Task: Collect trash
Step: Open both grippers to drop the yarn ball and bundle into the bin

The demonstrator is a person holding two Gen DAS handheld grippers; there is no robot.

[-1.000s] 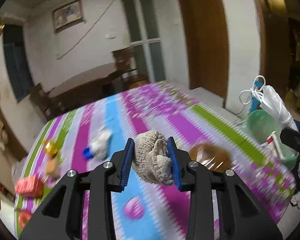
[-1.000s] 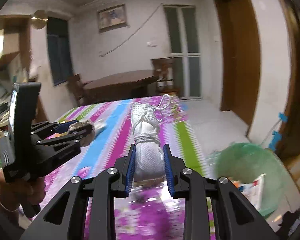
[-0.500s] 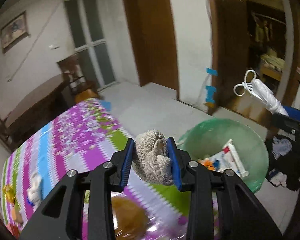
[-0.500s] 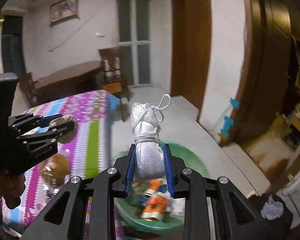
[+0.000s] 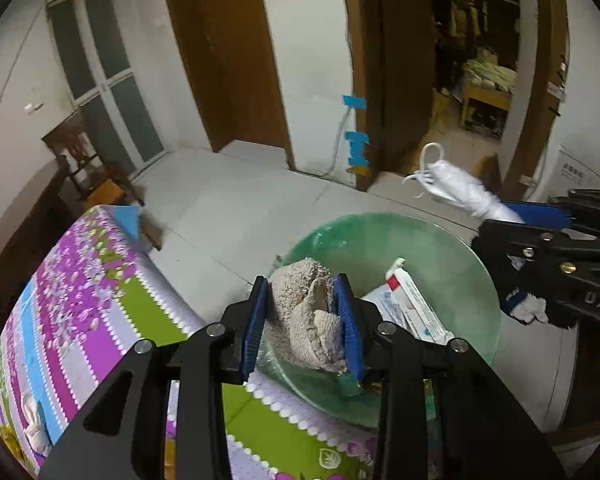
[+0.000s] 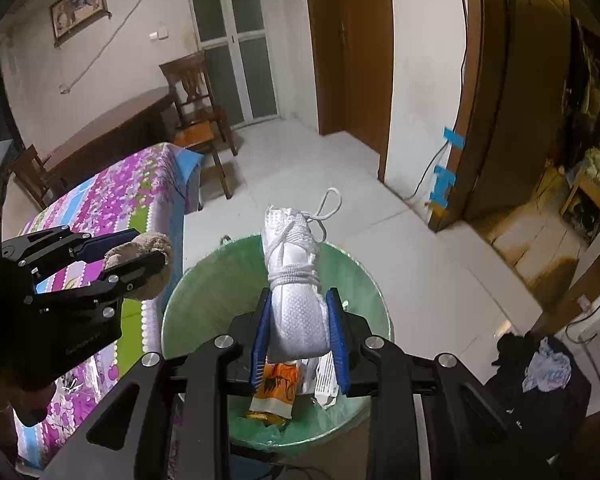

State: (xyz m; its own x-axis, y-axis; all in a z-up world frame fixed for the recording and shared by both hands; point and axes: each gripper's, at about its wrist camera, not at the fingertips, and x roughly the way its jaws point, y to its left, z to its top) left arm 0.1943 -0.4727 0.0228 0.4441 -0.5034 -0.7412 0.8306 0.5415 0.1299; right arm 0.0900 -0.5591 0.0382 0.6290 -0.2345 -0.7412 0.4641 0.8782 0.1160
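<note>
Both tongs are clamped: left tongs (image 5: 303, 312) on a rag (image 5: 310, 316), right tongs (image 6: 299, 334) on a white bundle (image 6: 296, 300), over the green bin (image 6: 204, 280) beside the striped tabletop (image 5: 80, 304). Bin contents are partly hidden.

Each scene is viewed along a tool's own two fingers, angled downward from close above. The green bin (image 5: 400, 240) (image 6: 220, 280) and the striped bench (image 5: 80, 300) (image 6: 120, 188) are shared by both views, and each tool is caught at the other view's edge.
</note>
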